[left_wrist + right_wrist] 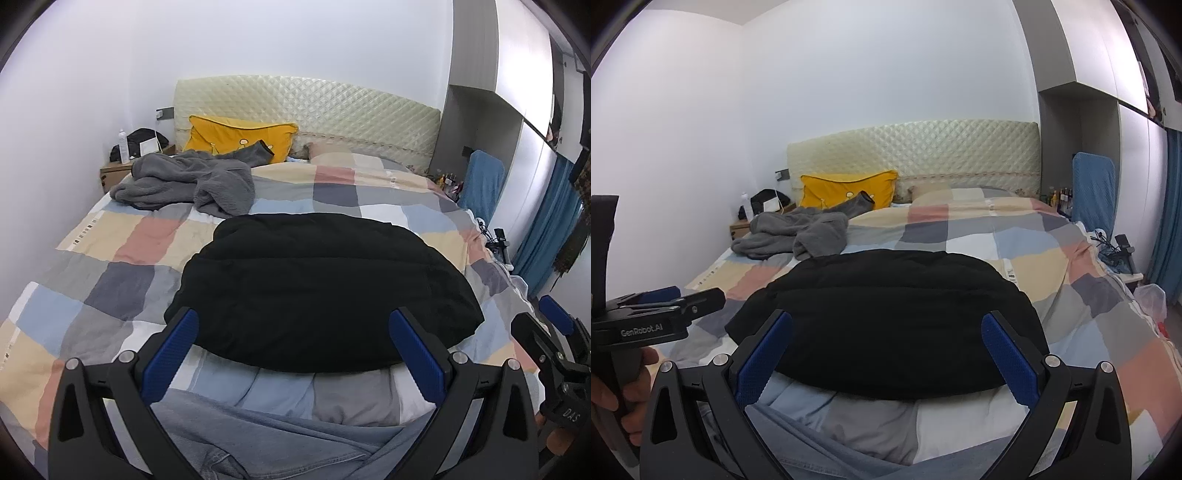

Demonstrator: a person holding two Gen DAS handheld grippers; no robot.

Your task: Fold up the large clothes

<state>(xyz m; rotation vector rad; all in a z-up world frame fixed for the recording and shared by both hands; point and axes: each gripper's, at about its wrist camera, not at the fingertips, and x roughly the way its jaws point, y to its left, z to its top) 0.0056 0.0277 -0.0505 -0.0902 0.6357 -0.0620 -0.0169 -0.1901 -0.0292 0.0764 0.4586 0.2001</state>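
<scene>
You have one black padded garment [317, 291] lying folded into a rounded bundle on the near half of the bed, on the checked pastel quilt [122, 236], just beyond both grippers. Your left gripper [291, 354] hovers at the bundle's near edge with its jaws spread wide and holding nothing; your right gripper [886, 358] does the same, jaws released and empty. One crumpled grey fleece garment [188, 181] lies at the far left of the bed, well apart from the black one, with one sleeve reaching up against the single mustard-yellow cushion [236, 136] that leans on the cream quilted headboard [332, 107]. One small wooden bedside cabinet [114, 175] stands at the far left.
</scene>
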